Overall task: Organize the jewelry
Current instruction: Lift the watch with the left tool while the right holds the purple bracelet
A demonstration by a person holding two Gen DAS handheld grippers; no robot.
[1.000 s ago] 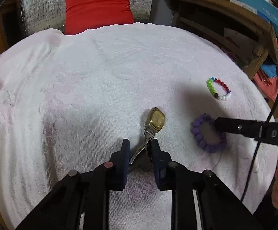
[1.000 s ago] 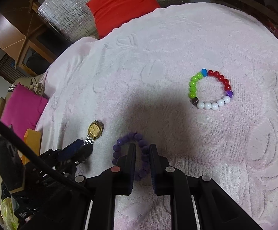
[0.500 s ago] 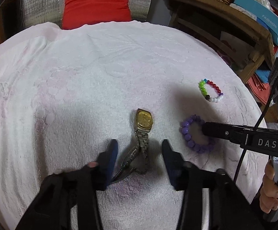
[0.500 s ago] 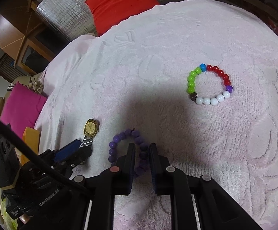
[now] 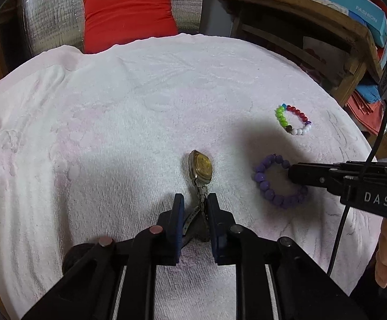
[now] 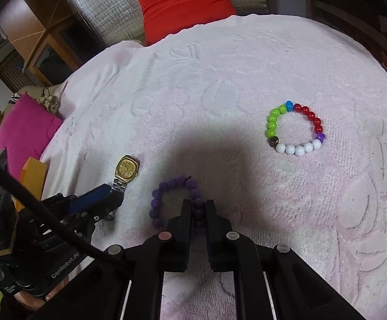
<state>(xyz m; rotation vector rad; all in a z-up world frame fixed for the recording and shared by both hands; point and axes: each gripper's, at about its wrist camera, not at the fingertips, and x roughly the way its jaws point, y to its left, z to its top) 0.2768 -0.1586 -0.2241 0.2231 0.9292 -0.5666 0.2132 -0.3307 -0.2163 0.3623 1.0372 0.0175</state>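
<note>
left gripper closing on watch strap, right gripper pinching purple bracelet — grasp step; lift needed next.

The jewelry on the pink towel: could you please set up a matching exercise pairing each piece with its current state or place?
Things:
1. gold-faced watch with metal band
2. purple beaded bracelet
3. multicoloured beaded bracelet
4. red cushion

States:
A. lying free on the towel, untouched
B. beads between the closing right tongs
C. beyond the towel's far edge
D. band between the closing left tongs

Pairs: 1-D, 2-B, 3-A, 4-C
</note>
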